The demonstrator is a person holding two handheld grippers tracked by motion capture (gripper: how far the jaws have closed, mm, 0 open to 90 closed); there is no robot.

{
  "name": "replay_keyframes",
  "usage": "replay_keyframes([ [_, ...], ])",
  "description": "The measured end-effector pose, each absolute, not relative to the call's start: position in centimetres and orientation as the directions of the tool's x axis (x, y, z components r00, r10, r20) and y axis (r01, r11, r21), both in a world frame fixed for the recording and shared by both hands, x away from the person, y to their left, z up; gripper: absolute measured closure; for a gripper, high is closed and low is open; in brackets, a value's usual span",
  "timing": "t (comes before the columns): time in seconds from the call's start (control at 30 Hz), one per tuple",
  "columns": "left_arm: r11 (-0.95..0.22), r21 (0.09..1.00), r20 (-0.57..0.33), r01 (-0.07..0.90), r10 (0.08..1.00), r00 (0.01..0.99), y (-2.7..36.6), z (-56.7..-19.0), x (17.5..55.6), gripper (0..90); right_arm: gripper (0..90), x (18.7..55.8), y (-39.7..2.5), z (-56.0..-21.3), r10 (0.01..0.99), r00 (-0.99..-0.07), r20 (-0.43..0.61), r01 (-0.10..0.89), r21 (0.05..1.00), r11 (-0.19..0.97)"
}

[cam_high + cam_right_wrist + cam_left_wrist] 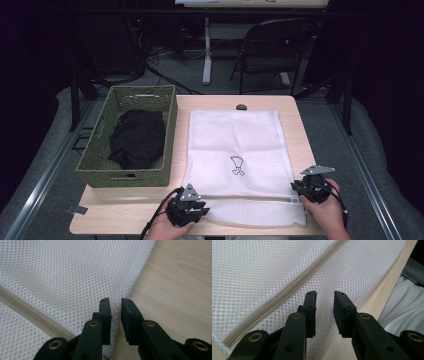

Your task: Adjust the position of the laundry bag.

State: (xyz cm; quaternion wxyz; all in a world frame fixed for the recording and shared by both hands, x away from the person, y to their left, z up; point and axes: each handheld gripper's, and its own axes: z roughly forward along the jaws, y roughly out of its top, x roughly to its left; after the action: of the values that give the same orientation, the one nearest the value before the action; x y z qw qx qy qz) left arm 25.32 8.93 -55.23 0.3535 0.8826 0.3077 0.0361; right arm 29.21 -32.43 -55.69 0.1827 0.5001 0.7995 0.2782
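Observation:
A white mesh laundry bag lies flat on the light wooden table, its zipper running along the near end. My left gripper rests at the bag's near left corner. In the left gripper view its jaws stand a little apart over the mesh, just right of the zipper. My right gripper sits at the bag's right edge by the zipper's end. Its jaws are narrowly apart, straddling the mesh edge, with the zipper to the left.
A green woven basket stands left of the bag and holds a black garment. A small dark print marks the bag's middle. Beyond the table are a folding chair and a desk leg. Bare wood lies right of the bag.

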Motion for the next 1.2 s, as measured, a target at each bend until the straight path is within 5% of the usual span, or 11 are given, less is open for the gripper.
replay_keyframes([
  [0.53, -0.504, 0.692, -0.137, 0.517, 0.612, 0.779, 9.3, -54.1, 26.4, 54.3, 50.8, 28.6, -31.4, -55.0, 0.898, -0.437, -0.055, 0.656, 0.664, 0.360],
  [1.2, -0.468, 0.715, -0.160, 0.519, 0.613, 0.774, 7.0, -51.7, 28.1, 54.4, 45.2, 27.4, -30.9, -53.8, 0.918, -0.397, -0.025, 0.640, 0.709, 0.297],
])
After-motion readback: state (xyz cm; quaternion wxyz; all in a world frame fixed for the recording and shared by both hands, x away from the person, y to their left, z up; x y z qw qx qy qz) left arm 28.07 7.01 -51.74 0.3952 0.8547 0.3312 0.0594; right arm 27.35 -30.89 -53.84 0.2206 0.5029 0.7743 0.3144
